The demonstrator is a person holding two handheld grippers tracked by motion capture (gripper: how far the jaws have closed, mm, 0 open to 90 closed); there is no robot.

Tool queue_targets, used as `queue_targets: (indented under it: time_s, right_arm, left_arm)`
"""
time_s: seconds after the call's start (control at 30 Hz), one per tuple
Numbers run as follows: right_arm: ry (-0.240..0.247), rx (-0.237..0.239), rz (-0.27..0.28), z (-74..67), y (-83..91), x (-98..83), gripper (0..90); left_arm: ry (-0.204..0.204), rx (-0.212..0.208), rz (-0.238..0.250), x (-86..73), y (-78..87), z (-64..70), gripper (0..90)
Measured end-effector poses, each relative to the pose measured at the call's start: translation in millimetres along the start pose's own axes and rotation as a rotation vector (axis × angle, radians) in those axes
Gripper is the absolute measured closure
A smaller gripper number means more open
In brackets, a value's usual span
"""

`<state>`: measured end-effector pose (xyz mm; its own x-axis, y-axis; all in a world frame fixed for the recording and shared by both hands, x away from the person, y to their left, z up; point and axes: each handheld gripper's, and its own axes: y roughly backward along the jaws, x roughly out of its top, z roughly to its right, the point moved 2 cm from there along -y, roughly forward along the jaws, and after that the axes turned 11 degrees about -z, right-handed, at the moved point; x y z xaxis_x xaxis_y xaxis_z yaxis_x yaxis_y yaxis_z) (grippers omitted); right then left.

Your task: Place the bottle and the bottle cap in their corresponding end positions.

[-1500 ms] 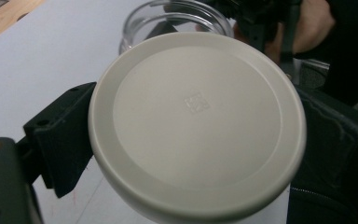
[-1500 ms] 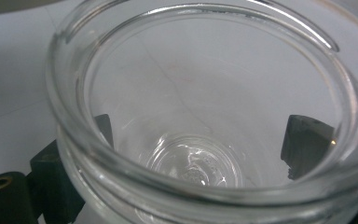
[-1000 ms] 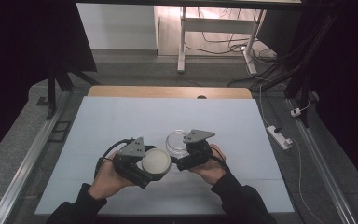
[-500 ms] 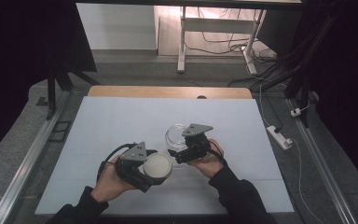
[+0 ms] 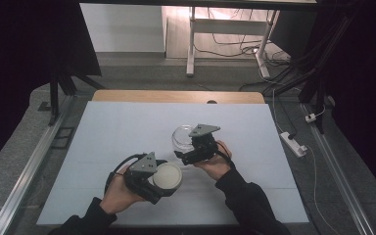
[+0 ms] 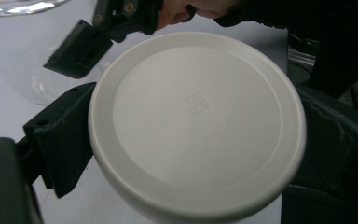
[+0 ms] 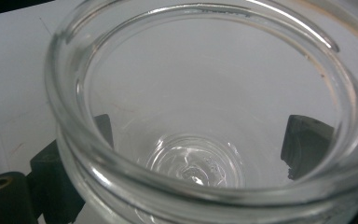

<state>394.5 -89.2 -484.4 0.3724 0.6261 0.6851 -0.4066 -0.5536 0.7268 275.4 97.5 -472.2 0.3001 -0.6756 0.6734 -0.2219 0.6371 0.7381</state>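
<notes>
Now, largest to smallest:
Table [image 5: 107, 147]: white, bare around the work; leaves room to set either piece down without crowding.
Glass jar [image 5: 182, 137]: near mid-table, mouth open and empty; clasped about the body by the right gripper [image 5: 188, 155], a jaw seen through the glass on either side in the right gripper view. Best kept steady, mouth toward the lid, no squeezing harder than needed on glass.
White lid [image 5: 167, 178]: round, plastic, pinched across its rim by the left gripper [image 5: 159, 183], just left of and nearer than the jar, apart from it; flat top faces the left gripper view.
Step in hand, judged: lid and jar apart, likely to be brought together or laid aside.
Doing it well: keep lid plane parallel to the jar's rim [image 7: 200, 28]; centre before lowering; turn only once seated flat; avoid cross-threading.
Risk: slick glass slipping in the jaws; tilted lid jamming.
Clearance: right gripper's jaw tip close to the lid edge; keep off it.
</notes>
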Motion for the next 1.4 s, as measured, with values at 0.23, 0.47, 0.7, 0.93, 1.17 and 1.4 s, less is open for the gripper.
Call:
queue_targets:
  time_s: [0.23, 0.47, 0.7, 0.93, 1.17, 1.4]
  right_arm:
    - [-0.007, -0.01, -0.005, 5.5, -6.3, 3.4, 6.6]
    - [-0.013, -0.025, -0.011, 11.7, -14.3, 6.7, 6.6]
    - [-0.024, -0.037, -0.015, 17.8, -21.0, 10.5, 6.6]
    - [-0.034, -0.044, -0.014, 23.5, -30.7, 16.4, 6.6]
    - [-0.039, -0.051, -0.025, 27.7, -42.7, 20.6, 6.6]
    - [-0.044, -0.06, -0.027, 32.3, -52.1, 23.4, 6.6]
  left_arm:
    - [0.001, 0.0, -0.012, -3.9, -13.5, -1.5, 8.0]
    - [-0.001, 0.003, -0.017, -7.2, -27.3, -3.0, 8.0]
    - [-0.009, 0.004, -0.018, -7.6, -40.8, -4.0, 8.0]
    - [-0.023, 0.019, -0.04, -8.5, -53.3, -5.4, 7.9]
    - [-0.019, 0.016, -0.056, -9.9, -64.5, -8.3, 8.0]
    - [-0.012, 0.023, -0.072, -11.9, -75.5, -12.8, 8.0]
